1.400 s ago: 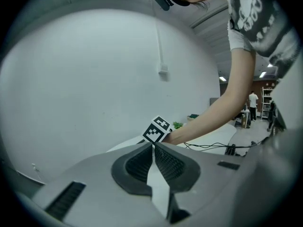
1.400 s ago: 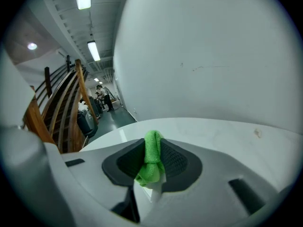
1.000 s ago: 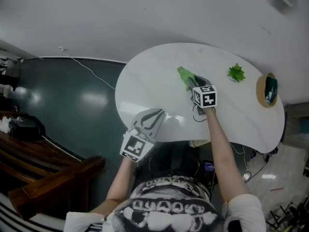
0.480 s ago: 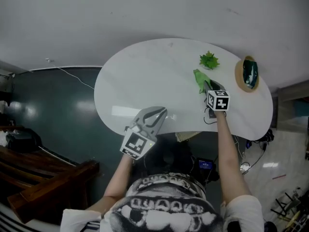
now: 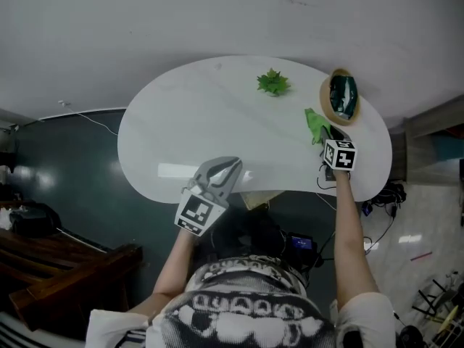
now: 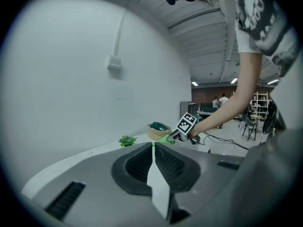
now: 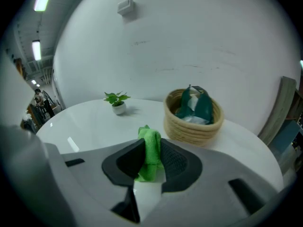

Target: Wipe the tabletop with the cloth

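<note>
Cloth, green, soft microfibre, bunched into a fold (image 7: 150, 143): pinched between the jaws of your right gripper (image 5: 324, 132), with a short tuft sticking out past the tips. In the head view it sits at the right of the frame, over the right end of the white, kidney-shaped tabletop (image 5: 210, 114). It is just beside the round woven basket (image 5: 324, 101), which holds dark green items.

- Contact: whether the tuft actually presses on the surface can't be told from these views.
- Your left gripper (image 5: 232, 165): jaws brought together with nothing between them. It is held idle at the near edge of the table, lower centre of the head view.
- Small green potted plant (image 5: 273, 83): upright near the far edge, upper centre, well apart from the cloth.

Step in hand, as judged: a wiping pass along the right end of the table, close up against the basket.

Next move, as judged:
- Tip your right gripper down so the tuft lies flat on the white surface.
- Draw it back across the bare middle and on to the left end.
- Hold the pinch firm so the fold doesn't slip out.
- Steer round the basket and plant, not into them.
</note>
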A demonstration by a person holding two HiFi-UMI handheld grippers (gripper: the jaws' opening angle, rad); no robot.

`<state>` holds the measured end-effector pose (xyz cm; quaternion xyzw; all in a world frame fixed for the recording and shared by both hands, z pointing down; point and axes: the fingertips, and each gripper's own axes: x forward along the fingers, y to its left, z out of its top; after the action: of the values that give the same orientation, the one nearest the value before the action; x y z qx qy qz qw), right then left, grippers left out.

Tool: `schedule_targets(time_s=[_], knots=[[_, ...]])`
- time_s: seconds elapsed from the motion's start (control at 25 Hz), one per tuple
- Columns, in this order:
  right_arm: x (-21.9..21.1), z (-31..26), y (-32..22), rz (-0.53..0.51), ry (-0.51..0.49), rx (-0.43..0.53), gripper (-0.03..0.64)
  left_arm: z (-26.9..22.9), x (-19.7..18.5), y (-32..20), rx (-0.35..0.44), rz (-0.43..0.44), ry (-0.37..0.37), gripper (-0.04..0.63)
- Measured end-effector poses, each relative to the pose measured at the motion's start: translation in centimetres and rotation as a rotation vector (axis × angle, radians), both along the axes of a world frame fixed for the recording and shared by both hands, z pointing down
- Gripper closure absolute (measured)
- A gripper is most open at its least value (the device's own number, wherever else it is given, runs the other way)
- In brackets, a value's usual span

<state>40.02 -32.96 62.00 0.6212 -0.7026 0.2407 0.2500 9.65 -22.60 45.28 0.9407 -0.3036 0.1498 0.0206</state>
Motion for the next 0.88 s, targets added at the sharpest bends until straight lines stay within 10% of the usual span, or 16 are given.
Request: schedule_targets(time_s=[0.4, 0.88], knots=[[7.2, 0.2, 2.7, 0.04, 0.031, -0.019, 0.523, 0.2, 2.8, -0.6, 0.007, -0.043, -0.012, 0.581], [-6.1, -3.6, -0.8, -0.072, -0.115, 0.092, 0.523, 0.6, -5.9, -1.2, 0.012, -0.152, -0.018, 0.581]])
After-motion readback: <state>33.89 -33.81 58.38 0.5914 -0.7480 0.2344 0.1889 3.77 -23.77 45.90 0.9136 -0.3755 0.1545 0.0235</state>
